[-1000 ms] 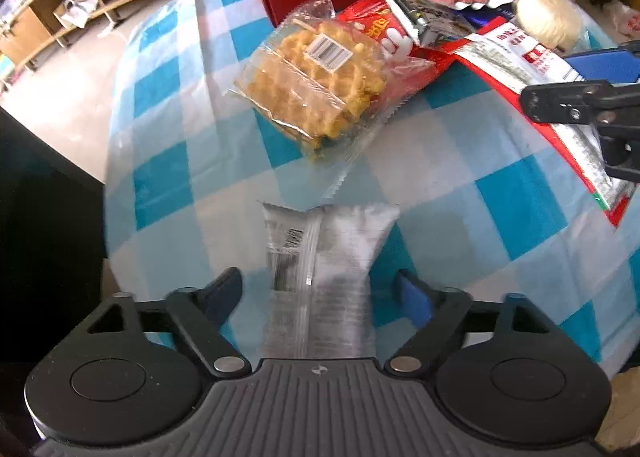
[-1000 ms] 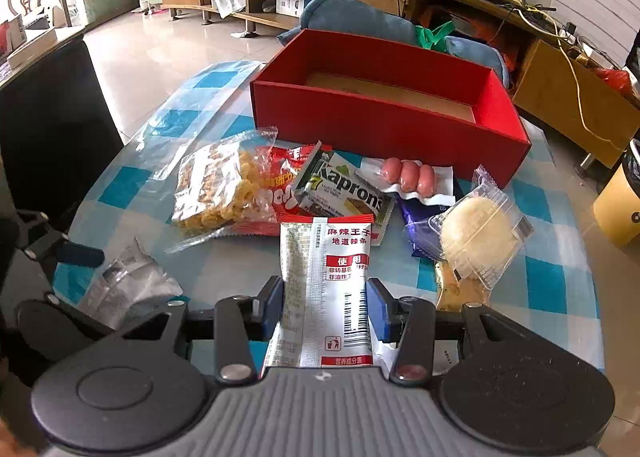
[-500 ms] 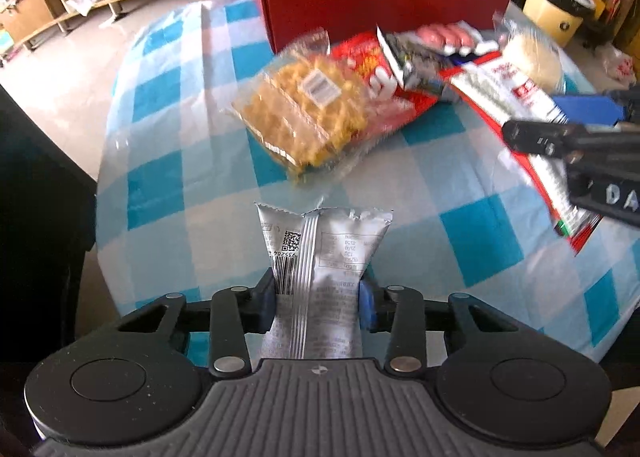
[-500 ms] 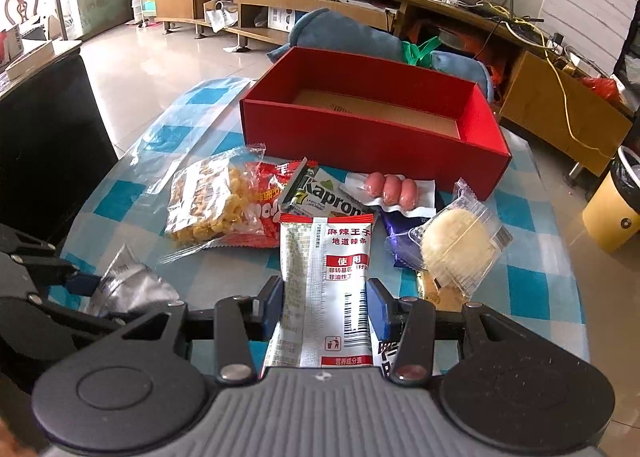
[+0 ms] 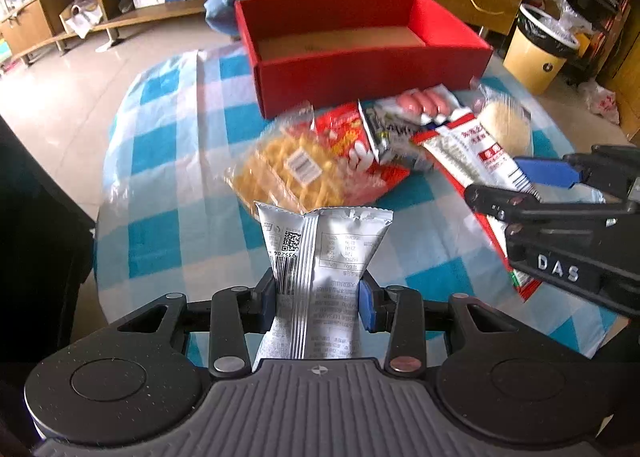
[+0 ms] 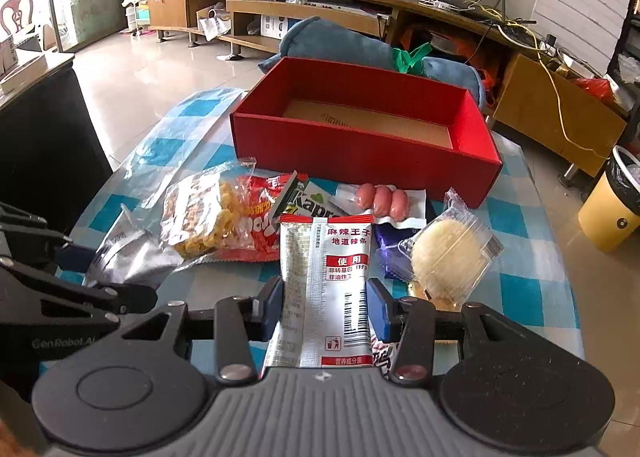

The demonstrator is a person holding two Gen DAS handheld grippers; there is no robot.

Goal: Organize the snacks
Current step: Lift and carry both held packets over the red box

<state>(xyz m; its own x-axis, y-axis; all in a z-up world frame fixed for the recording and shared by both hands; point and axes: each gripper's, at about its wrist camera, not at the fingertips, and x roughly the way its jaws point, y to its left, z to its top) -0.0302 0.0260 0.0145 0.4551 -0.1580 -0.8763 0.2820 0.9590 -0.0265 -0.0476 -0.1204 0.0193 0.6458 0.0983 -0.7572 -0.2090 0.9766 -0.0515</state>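
Observation:
My left gripper [image 5: 318, 303] is shut on a silver snack packet [image 5: 320, 257] and holds it above the checked tablecloth [image 5: 172, 217]. My right gripper [image 6: 325, 307] is shut on a silver and red spicy strip packet [image 6: 326, 277], also lifted. The open red box [image 5: 360, 53] stands at the far side of the table, its cardboard floor bare; it also shows in the right wrist view [image 6: 360, 137]. Between me and the box lie a waffle bag [image 5: 288, 173], a red snack bag [image 5: 356, 149], a sausage pack [image 6: 382, 199] and a round cake in clear wrap [image 6: 448, 257].
A Kapron packet [image 6: 312, 203] and a dark blue packet [image 6: 390, 247] lie in the pile. A yellow bin [image 6: 612, 209] stands on the floor to the right. A blue cushion [image 6: 340, 45] lies behind the box. A dark chair [image 6: 44, 153] is at left.
My left gripper closed on the silver packet and lifted it off the cloth. Both grippers have risen, so the inside of the red box now shows.

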